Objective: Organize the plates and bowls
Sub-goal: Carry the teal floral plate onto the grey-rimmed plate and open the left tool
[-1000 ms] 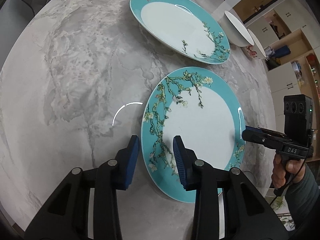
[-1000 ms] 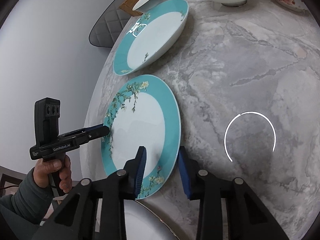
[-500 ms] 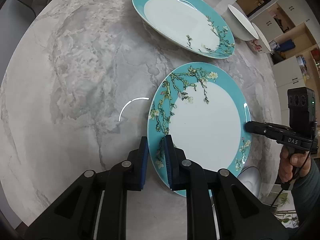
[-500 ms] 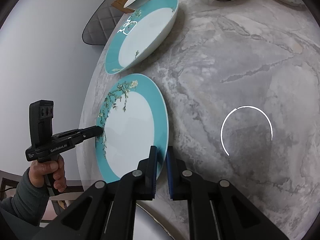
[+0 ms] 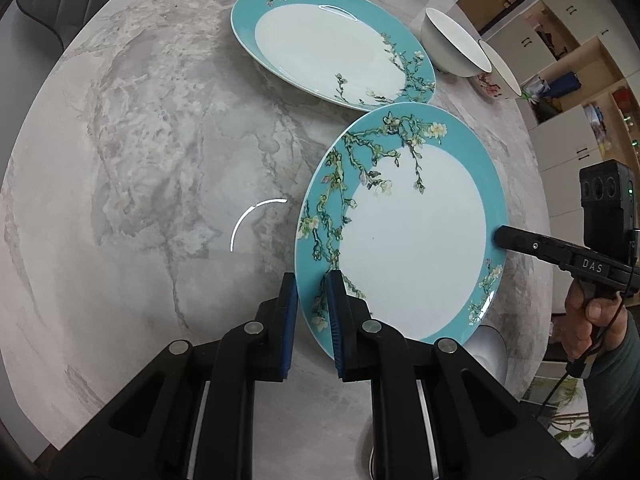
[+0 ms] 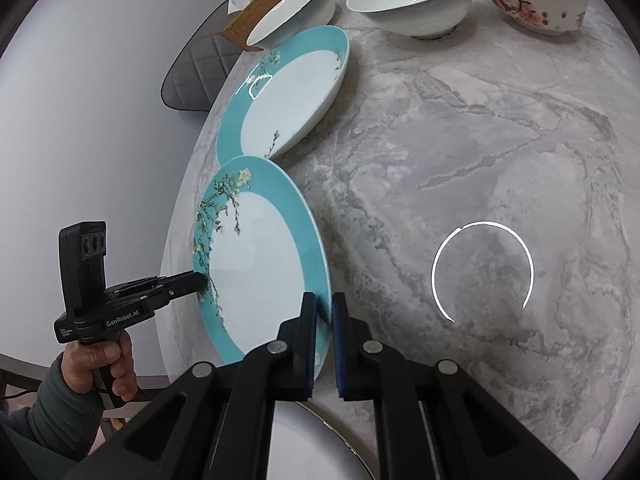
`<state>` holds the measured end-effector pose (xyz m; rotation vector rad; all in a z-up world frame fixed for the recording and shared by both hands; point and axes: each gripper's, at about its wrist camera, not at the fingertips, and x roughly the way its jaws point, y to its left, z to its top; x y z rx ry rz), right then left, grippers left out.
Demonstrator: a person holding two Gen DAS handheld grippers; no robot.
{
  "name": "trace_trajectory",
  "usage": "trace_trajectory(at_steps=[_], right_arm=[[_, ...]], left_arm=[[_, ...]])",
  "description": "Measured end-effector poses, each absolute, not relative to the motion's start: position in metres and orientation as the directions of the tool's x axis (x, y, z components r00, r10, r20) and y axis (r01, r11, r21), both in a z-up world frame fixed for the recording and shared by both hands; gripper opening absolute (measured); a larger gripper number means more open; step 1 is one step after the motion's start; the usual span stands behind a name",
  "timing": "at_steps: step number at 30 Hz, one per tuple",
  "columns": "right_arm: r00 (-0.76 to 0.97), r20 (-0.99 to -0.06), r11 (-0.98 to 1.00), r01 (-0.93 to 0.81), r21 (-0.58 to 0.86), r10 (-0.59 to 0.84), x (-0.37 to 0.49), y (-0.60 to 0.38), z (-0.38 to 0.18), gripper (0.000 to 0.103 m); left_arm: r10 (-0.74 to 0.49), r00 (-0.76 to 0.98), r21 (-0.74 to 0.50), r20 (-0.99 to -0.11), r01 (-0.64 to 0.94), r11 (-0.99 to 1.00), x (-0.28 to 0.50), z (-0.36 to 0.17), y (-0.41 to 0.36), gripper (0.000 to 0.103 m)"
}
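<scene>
Teal plate (image 5: 412,248) tilts, clamped by both claws.

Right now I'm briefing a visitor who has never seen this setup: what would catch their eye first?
The turquoise blossom plate in the middle, clamped at opposite rims by the left gripper and right gripper and tilted off the marble table. Just behind it lies a matching second plate, flat. Farther back stand white bowls, one with red flowers.
</scene>
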<state>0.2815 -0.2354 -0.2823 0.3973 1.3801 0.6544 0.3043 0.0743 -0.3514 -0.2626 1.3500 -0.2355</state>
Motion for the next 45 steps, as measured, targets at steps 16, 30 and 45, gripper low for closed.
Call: trace_trajectory(at_steps=[16, 30, 45], right_arm=[[0.129, -0.752, 0.763, -0.083, 0.641, 0.646, 0.258, -0.263, -0.258, 0.010], [0.151, -0.769, 0.778, -0.005, 0.628, 0.621, 0.182, -0.288, -0.239, 0.010], [0.105, -0.815, 0.809, 0.100, 0.579, 0.570, 0.109, -0.299, -0.273, 0.010]], left_arm=[[-0.364, 0.214, -0.356, -0.906, 0.074, 0.931, 0.283, -0.304, 0.048, 0.011], [-0.418, 0.155, -0.399, -0.895, 0.138, 0.907, 0.231, -0.290, 0.029, 0.011], [-0.415, 0.024, -0.407, -0.909, 0.160, 0.900, 0.170, -0.342, 0.015, 0.011]])
